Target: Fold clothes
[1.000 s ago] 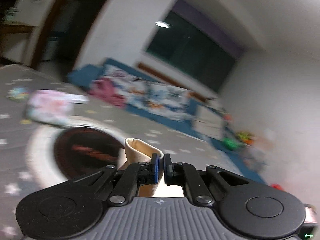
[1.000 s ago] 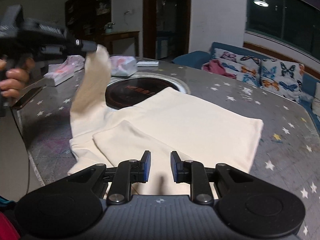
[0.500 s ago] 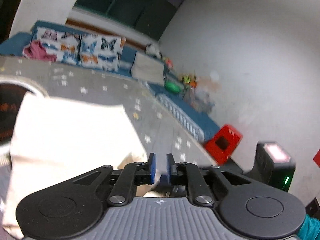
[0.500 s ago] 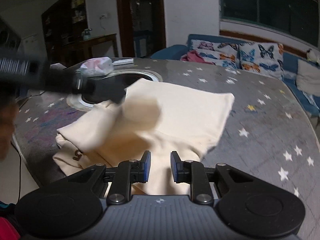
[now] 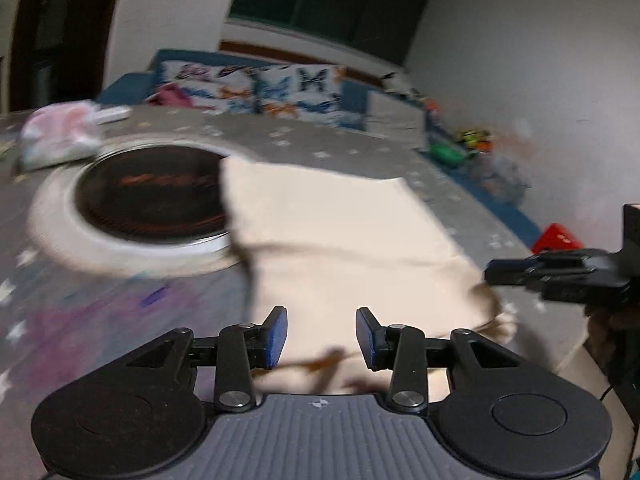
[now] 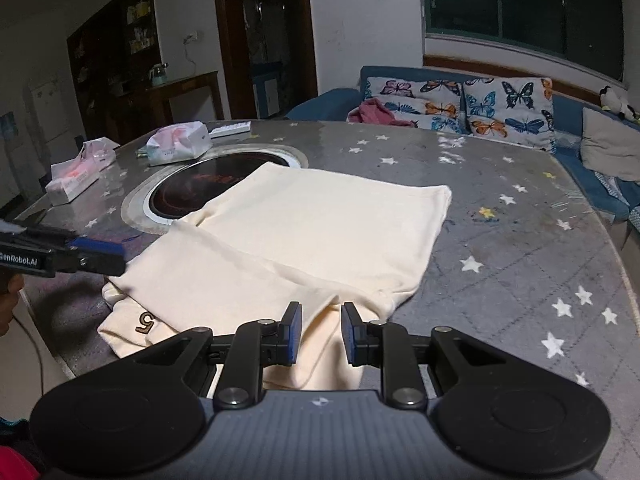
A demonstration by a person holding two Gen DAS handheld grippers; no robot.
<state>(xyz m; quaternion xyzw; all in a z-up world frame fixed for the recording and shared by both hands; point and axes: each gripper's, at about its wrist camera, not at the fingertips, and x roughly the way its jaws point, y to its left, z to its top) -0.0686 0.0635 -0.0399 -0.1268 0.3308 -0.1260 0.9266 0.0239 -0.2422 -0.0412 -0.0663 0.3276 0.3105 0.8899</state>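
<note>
1. On the grey star-patterned table (image 6: 520,248), the cream garment (image 6: 320,232) lay partly folded toward the near edge, one panel laid over the body and a sleeve bearing a brown "5" (image 6: 146,322) at the near left corner of the pile.
2. Your left gripper (image 5: 321,338) hovered over the garment's near end with its blue pads (image 5: 277,336) spread wide and nothing between them; the left wrist view was blurred.
3. Your right gripper (image 6: 319,334) sat low at the near edge, its pads (image 6: 294,334) set moderately apart. A fold of cream cloth lay between and beneath them, but you could not tell from the view whether they touched it.
4. Seen from the right wrist, your left gripper (image 6: 100,258) reached in from the left edge, its tip just beside the garment's left side, with part of your hand (image 6: 10,300) behind it.
5. The garment's far left corner overlapped the round dark hotplate (image 6: 200,184) set into the table's middle.
6. Beyond the hotplate, toward the far left corner, stood a soft tissue pack (image 6: 180,144), a white remote (image 6: 230,129) and a tissue box (image 6: 74,182), all well apart from the cloth.
7. Past the far edge ran a blue sofa (image 6: 568,120) with butterfly cushions (image 6: 508,108) and a pink cloth (image 6: 374,112) on it.
</note>
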